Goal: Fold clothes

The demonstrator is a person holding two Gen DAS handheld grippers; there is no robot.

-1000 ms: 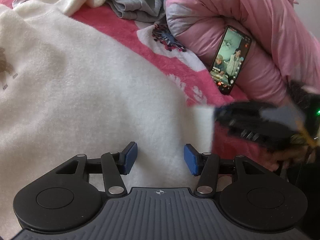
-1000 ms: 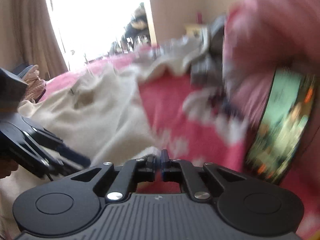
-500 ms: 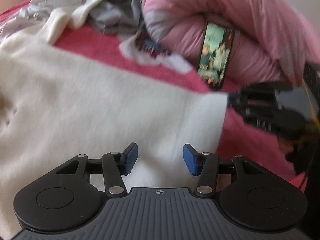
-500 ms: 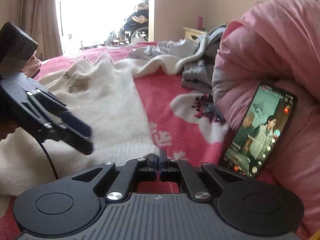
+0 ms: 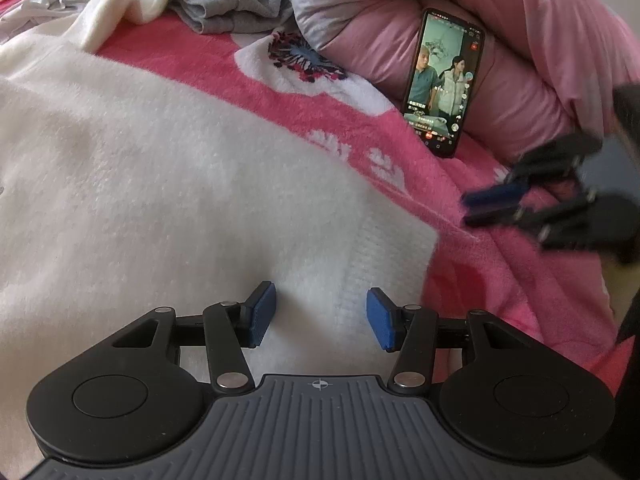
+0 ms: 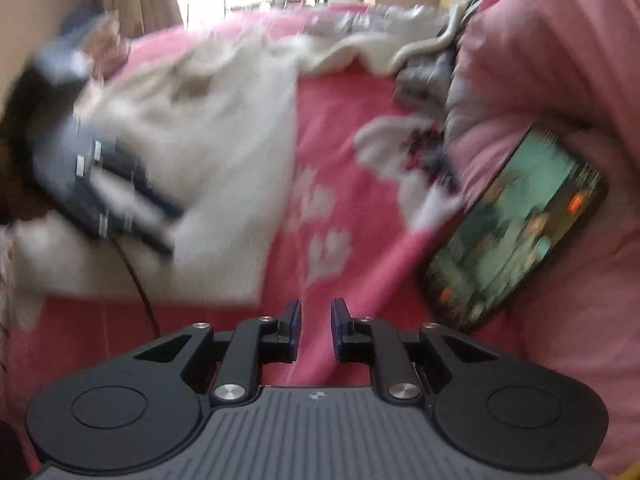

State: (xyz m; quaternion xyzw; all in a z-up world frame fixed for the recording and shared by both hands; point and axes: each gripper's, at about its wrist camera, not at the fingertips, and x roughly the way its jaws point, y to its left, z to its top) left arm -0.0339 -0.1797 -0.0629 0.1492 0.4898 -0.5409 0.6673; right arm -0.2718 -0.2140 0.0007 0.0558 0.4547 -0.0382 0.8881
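Now left hand-held gripper point(image 5: 321, 317) spread over fluffy cream sweater point(image 5: 168, 200); right hand-held gripper point(image 6: 316, 330) opening, nothing btwn pads.

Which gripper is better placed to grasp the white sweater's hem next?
Left. The left gripper hangs open directly over the white sweater near its hem, while the right gripper, jaws opening and empty, sits over the pink blanket.

Sweater point(image 5: 168, 184) on blanket point(image 5: 500, 280), phone point(image 5: 442, 80) behind
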